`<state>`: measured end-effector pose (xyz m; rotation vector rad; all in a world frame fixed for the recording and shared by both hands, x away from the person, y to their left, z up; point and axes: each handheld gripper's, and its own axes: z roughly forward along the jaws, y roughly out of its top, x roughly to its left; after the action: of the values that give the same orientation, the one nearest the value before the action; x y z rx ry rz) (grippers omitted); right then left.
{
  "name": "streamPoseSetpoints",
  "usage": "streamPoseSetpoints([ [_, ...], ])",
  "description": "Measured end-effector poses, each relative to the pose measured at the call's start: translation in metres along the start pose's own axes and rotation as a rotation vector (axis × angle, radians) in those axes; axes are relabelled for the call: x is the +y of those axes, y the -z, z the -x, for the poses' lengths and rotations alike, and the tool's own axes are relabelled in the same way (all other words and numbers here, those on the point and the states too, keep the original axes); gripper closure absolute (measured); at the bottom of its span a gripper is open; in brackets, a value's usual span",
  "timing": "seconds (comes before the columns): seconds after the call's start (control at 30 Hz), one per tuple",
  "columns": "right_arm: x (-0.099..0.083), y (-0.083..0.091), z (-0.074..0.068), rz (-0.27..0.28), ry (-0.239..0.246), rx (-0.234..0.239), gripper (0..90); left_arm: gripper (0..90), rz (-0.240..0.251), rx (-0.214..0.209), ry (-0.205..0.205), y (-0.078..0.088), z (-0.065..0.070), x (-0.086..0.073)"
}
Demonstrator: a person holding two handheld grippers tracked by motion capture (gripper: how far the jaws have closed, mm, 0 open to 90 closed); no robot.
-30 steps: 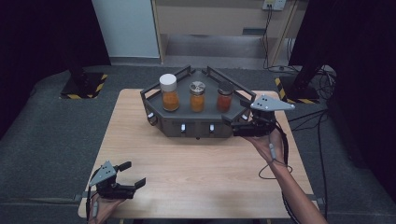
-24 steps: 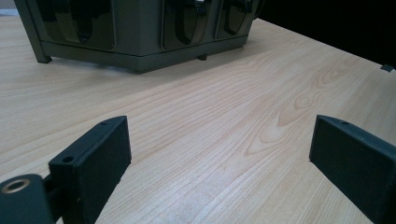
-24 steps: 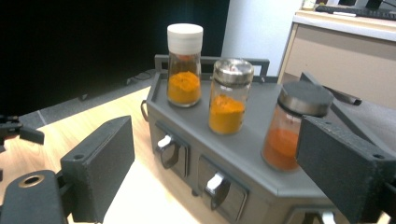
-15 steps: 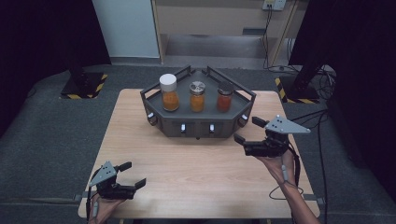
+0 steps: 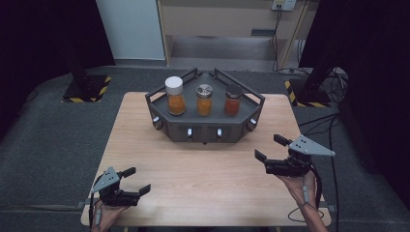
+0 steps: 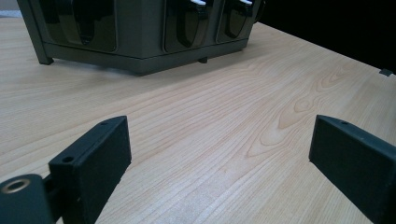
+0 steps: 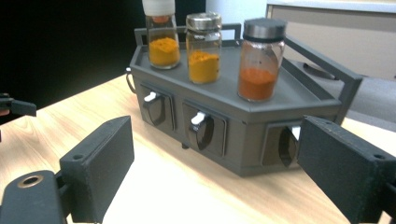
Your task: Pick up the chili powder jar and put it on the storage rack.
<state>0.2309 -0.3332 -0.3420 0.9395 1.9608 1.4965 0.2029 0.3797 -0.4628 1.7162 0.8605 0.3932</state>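
Bare wood table (image 5: 203,169) spreads across the lower frame, free between both grippers. Grey rack (image 5: 205,126) with three spice jars (image 5: 204,100) sits upper centre. Left gripper (image 5: 138,181), lower left near the edge, and right gripper (image 5: 269,147), lower right, gape, grasping nothing.

- The pale wooden worktop (image 5: 208,164) is evenly lit from above, its surroundings dark.
- Soft shadows under the grey spice rack (image 5: 205,126).
- Gripper views: near black jaws slightly blurred.
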Motion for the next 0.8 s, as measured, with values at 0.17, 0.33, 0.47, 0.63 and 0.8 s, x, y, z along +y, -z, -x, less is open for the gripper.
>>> streamPoseSetpoints([
  [0.17,-0.015,0.009,-0.001,0.007,-0.012,-0.02,11.1,4.7,0.002,0.001,0.001,0.0,0.0,0.0],
  [0.33,-0.031,0.014,-0.004,-0.001,-0.01,-0.031,11.1,4.7,0.002,0.002,0.001,0.0,0.0,0.0],
  [0.47,-0.043,0.018,-0.005,-0.008,-0.009,-0.036,11.0,4.7,0.003,0.004,0.0,0.001,0.001,0.0],
  [0.63,-0.056,0.024,-0.008,-0.027,-0.007,-0.047,11.1,4.8,0.003,0.003,-0.001,0.001,0.001,0.0],
  [0.8,-0.068,0.03,-0.007,-0.025,-0.012,-0.049,11.3,4.8,0.002,0.006,-0.003,0.001,0.001,0.0],
])
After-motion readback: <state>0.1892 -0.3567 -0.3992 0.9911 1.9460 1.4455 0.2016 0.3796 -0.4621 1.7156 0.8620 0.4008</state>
